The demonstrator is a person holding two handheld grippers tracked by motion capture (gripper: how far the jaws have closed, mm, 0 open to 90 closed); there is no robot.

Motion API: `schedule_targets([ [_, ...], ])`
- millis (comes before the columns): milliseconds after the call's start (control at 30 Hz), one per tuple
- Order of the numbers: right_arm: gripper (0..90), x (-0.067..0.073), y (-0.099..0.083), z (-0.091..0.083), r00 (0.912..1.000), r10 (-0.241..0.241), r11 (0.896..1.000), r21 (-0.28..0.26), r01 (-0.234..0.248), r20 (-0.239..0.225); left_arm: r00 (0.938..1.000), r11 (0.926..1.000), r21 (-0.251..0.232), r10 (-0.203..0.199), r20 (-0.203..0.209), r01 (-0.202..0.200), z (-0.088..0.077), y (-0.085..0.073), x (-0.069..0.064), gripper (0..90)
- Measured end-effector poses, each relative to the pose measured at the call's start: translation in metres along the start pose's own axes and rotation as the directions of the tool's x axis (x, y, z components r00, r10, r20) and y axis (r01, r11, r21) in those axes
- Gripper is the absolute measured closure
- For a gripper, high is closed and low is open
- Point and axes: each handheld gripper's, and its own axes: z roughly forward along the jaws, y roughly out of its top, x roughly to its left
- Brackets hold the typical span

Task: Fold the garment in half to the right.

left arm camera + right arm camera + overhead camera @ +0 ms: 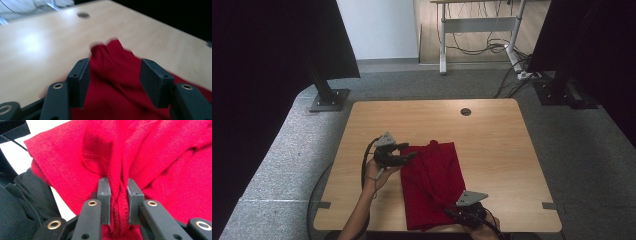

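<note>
A red cloth garment point(432, 182) lies folded lengthwise on the wooden table point(492, 145), reaching from mid-table to the front edge. My left gripper point(411, 156) hovers at the cloth's upper left edge, its jaws apart over the red cloth point(115, 82) with nothing pinched. The view along its jaws is blurred. At the front edge, my right gripper point(451, 212) is shut on a bunched fold of the red cloth point(155, 157); its pads point(104, 195) squeeze the hemmed fabric between them.
A round cable hole point(466, 111) sits at the table's far middle. Black panels on metal feet point(329, 100) stand left and right of the table. A desk frame with cables point(482, 45) is on the floor beyond.
</note>
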Motion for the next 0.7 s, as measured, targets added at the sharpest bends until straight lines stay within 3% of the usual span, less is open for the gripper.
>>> schedule_targets([
  [200, 76.2, -0.001, 0.000, 0.000, 1.0000, 0.001, 1.000, -0.003, -0.001, -0.006, 0.9992, 0.9971, 0.076, -0.001, 0.039, -0.002, 0.003, -0.042, -0.022, 39.7],
  [333, 75.7, -0.002, -0.001, 0.000, 1.0000, 0.002, 1.000, -0.006, -0.002, -0.009, 0.9994, 0.9869, 0.158, 0.032, 0.014, -0.034, 0.018, -0.061, -0.032, 38.2],
  [400, 75.6, -0.002, -0.001, 0.000, 1.0000, 0.000, 1.000, -0.010, 0.000, -0.008, 0.9977, 0.9796, 0.192, 0.065, -0.017, -0.061, 0.024, -0.068, -0.034, 38.1],
  [533, 71.6, -0.002, -0.001, -0.001, 1.0000, -0.005, 1.000, -0.010, 0.005, -0.007, 0.9908, 0.9741, 0.202, 0.118, -0.066, -0.103, 0.028, -0.071, -0.042, 38.1],
  [700, 59.8, -0.002, 0.002, -0.016, 0.9996, 0.003, 1.000, -0.027, -0.004, -0.027, 0.9921, 0.9786, 0.184, 0.105, -0.068, -0.091, 0.027, -0.073, -0.041, 38.2],
])
